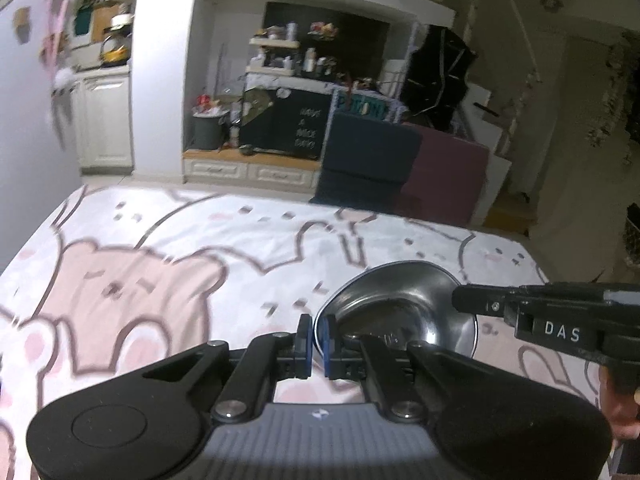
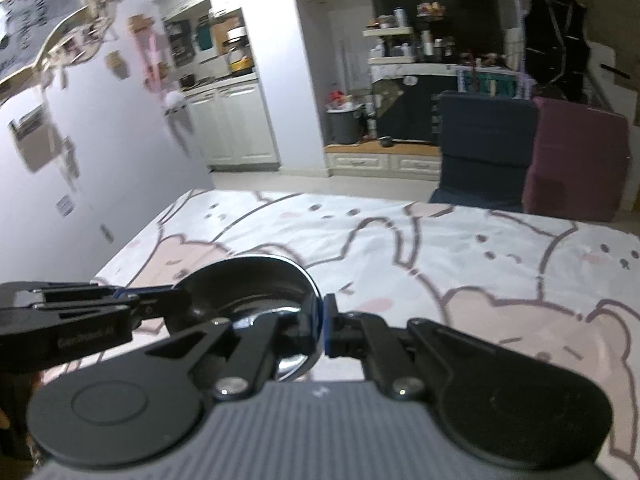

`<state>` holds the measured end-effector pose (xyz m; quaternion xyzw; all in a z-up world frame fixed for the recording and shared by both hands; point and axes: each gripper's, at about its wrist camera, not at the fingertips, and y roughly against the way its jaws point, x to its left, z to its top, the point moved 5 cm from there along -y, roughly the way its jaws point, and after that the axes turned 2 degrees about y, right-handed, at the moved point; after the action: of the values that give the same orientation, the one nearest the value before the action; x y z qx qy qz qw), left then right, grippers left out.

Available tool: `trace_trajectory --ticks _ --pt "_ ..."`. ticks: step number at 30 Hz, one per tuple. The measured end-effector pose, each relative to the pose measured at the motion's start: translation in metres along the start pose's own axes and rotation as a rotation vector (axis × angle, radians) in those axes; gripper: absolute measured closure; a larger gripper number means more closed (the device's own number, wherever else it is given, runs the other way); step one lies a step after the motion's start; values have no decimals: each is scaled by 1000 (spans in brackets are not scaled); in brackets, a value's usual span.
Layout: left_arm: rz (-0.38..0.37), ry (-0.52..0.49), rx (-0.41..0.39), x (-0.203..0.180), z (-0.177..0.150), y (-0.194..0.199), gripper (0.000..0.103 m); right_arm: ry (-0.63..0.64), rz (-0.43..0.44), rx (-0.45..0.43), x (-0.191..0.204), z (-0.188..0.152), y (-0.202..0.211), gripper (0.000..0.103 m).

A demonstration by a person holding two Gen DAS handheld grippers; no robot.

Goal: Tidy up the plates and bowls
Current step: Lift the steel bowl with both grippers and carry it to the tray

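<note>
A shiny steel bowl [image 1: 396, 300] is held between both grippers above the table with the pink bear cloth [image 1: 160, 256]. My left gripper [image 1: 318, 340] is shut on the bowl's left rim, which passes between its blue pads. My right gripper [image 2: 322, 330] is shut on the bowl's right rim [image 2: 316, 304]. The bowl [image 2: 256, 284] fills the lower middle of the right wrist view. Each gripper shows in the other's view: the right one [image 1: 560, 316] at the bowl's right, the left one [image 2: 80, 312] at its left.
The table's far edge [image 1: 280, 196] runs across the middle. Beyond it stand a dark blue cushion seat [image 1: 368, 160] and a maroon one [image 1: 448, 176], white cabinets [image 1: 104, 120] and cluttered shelves [image 1: 304, 56]. A pale wall [image 2: 100, 140] borders the table's left side.
</note>
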<state>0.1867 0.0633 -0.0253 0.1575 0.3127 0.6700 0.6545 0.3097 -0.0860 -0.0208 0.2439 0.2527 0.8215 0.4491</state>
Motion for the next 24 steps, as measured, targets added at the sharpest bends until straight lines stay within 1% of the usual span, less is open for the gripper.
trace_trajectory --ticks 2,6,12,16,24 --pt "8 29 15 15 -13 8 98 22 23 14 23 -9 4 100" --pt "35 65 42 35 -32 17 98 75 61 50 51 -21 -1 100" --pt "59 134 102 68 -60 14 97 139 107 115 90 -37 -13 100" --pt "89 120 147 78 -73 5 97 167 118 167 104 -48 -26 100" --pt "120 100 245 92 -91 -17 95 211 117 231 125 -59 -49 100"
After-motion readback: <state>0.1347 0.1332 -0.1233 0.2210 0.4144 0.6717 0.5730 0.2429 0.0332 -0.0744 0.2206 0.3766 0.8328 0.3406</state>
